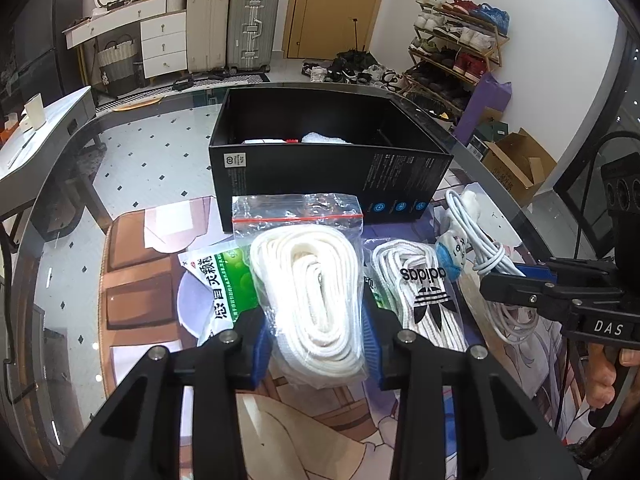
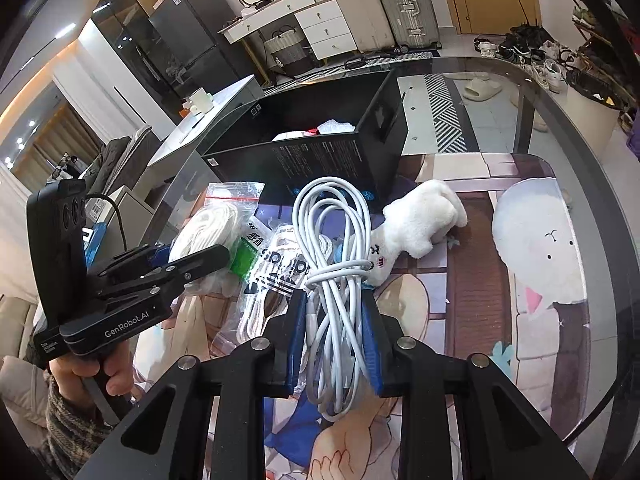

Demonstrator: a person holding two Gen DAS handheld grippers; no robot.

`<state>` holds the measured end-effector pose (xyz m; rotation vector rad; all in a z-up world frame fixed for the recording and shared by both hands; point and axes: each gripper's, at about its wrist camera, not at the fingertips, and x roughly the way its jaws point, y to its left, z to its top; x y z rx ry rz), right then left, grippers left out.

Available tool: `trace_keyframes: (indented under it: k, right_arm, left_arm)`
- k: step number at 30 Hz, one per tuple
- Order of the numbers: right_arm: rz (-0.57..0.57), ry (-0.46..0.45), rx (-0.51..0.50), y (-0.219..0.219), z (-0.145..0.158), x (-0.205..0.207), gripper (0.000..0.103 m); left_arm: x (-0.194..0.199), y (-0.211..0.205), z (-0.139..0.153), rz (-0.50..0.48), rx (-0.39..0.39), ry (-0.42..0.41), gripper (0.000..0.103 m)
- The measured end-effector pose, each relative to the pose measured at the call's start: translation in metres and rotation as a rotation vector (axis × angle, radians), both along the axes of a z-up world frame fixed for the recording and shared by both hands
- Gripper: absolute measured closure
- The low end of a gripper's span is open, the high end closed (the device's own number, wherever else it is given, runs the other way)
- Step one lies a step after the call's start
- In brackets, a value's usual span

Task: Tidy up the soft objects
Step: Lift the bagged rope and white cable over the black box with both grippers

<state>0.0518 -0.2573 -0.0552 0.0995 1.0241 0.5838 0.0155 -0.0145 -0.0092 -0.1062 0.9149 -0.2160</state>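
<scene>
The black box (image 1: 328,176) hides most of its contents; only white scraps show over the rim. The left gripper (image 1: 316,344) clamps a bag of white cord (image 1: 310,292), long axis running away toward the box. The right gripper (image 2: 334,344) pinches a white cable bundle (image 2: 336,264) (loops pointing boxward) beside the plush toy (image 2: 420,220).

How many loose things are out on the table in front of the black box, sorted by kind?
Bagged white laces: 2 (plain bag, adidas bag)
White cable bundle: 1
Plush toy: 1
Green medicine sachet: 1
Total: 5
</scene>
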Motion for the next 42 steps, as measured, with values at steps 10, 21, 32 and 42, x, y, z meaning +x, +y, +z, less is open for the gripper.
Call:
trace_keyframes:
  k: [10,21,32,42]
  right_arm:
    - [-0.01,-0.052,0.013,-0.014,0.024,-0.007,0.077]
    - [0.028,-0.082,0.015,0.006,0.038,-0.001,0.077]
    - [0.027,-0.118,0.022,0.017,0.051,0.017,0.077]
    - [0.03,-0.154,0.025,0.023,0.07,0.034,0.077]
  left_arm:
    - [-0.007,0.0,0.014,0.022,0.018,-0.023,0.067]
    - [-0.009,-0.001,0.03,0.034,0.036,-0.059,0.067]
    - [0.0,0.001,0.046,0.051,0.053,-0.092,0.067]
    - [0.012,0.001,0.06,0.048,0.067,-0.121,0.067]
